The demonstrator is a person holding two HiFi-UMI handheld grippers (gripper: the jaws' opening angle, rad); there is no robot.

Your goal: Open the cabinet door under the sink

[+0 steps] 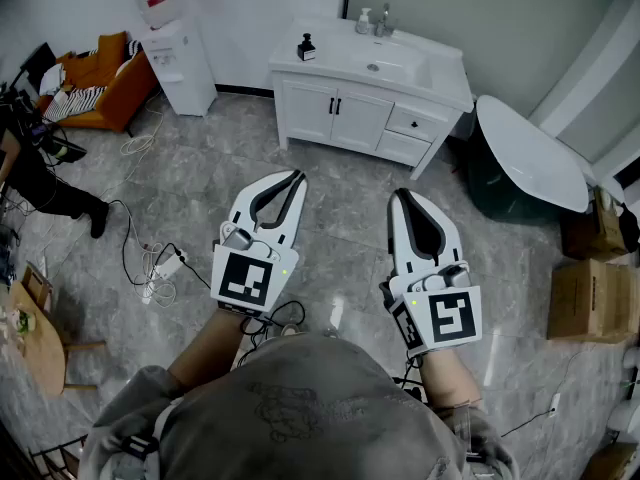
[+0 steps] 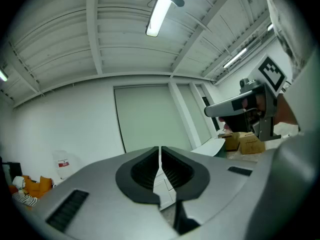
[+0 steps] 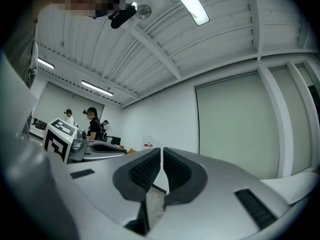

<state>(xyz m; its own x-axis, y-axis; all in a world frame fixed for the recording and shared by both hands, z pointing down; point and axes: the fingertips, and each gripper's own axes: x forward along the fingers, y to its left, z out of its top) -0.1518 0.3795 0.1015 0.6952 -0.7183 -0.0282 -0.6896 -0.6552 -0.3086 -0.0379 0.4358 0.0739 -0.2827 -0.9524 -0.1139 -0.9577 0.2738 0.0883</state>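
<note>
A white vanity cabinet (image 1: 345,118) stands against the far wall, with a white rectangular sink (image 1: 385,66) sunk into its top surface. Below the sink, two white panelled cabinet doors (image 1: 335,111) sit side by side, each with a slim black handle near the middle seam, and both are closed. Two small white drawers (image 1: 412,133) lie to their right. A small black bottle (image 1: 307,46) stands at the left end of the surface.

The person stands well back from the cabinet on a grey marbled tile floor (image 1: 340,203), both arms held forward. The left tool (image 1: 297,176) points toward the cabinet, its jaws pressed together with nothing between them. The right tool (image 1: 400,195), just beside it, is likewise closed and empty. Neither touches the doors.

A white water dispenser (image 1: 180,58) stands left of the cabinet, an orange sofa (image 1: 100,83) further left, and a white bathtub (image 1: 530,153) to the right, near brown cardboard boxes (image 1: 590,298)
</note>
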